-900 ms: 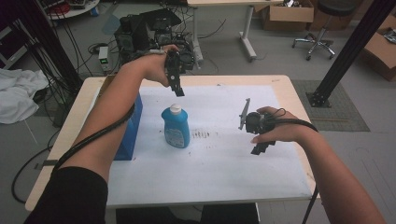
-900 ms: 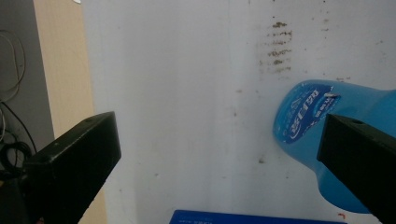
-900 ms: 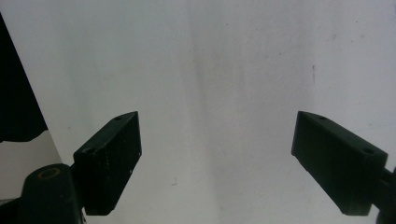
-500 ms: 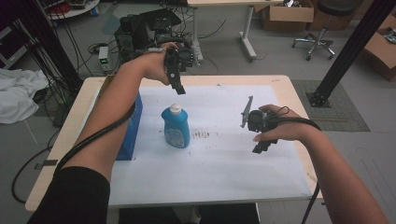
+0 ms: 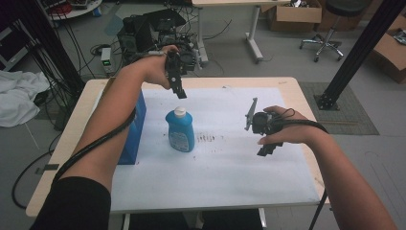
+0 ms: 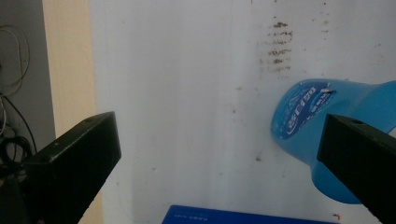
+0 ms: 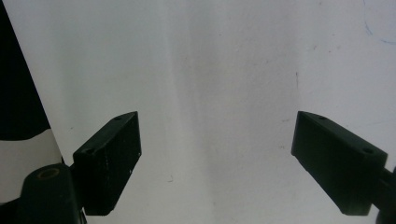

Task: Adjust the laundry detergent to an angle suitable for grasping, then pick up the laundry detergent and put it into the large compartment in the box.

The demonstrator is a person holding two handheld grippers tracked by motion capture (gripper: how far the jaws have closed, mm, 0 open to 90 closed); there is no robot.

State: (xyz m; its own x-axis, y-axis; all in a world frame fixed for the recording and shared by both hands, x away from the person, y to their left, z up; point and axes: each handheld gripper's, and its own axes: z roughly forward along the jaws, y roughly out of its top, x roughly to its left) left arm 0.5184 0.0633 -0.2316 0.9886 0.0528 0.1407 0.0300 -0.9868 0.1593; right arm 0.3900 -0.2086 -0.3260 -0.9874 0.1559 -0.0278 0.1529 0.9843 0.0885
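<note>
A blue dish-soap bottle [image 5: 180, 130] with a white cap stands upright on the white sheet, left of centre. My left gripper [image 5: 181, 94] hangs in the air above and behind the bottle, jaws pointing down. In the left gripper view its jaws [image 6: 219, 154] stand wide open with nothing between them, and the bottle [image 6: 322, 126] lies off to the right. My right gripper [image 5: 266, 149] hovers over the sheet's right part, well apart from the bottle. The right gripper view shows it [image 7: 217, 154] open over bare white sheet.
A blue box [image 5: 134, 132] stands on the table's left side, close beside the bottle; its top edge [image 6: 243, 215] shows in the left gripper view. A dark smudge [image 5: 207, 139] marks the sheet [image 5: 230, 182]. Cables and equipment lie on the floor beyond the wooden table [image 5: 297, 86].
</note>
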